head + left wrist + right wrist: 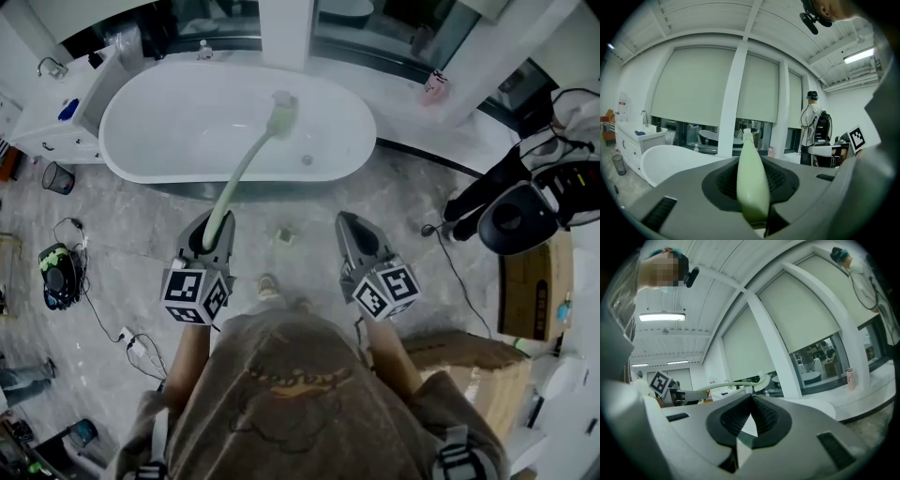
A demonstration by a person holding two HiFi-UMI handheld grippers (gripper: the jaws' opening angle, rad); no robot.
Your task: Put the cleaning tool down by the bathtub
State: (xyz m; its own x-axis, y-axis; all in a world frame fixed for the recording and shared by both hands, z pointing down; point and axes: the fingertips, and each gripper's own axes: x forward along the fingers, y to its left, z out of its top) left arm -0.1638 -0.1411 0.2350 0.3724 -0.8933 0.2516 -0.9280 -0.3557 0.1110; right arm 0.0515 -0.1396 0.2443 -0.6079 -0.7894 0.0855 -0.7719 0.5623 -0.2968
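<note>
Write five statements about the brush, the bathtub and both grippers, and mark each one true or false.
1. The left gripper holds the green brush by its handle. True.
2. The brush lies on the floor beside the bathtub. False: it is held in the air, with its head over the bathtub.
3. The right gripper has its jaws together with nothing between them. True.
4. The pink bottle stands inside the bathtub. False: the pink bottle stands on the ledge behind the tub's right end.
5. The wire bin stands at the tub's right end. False: the wire bin is on the floor at its left end.
</note>
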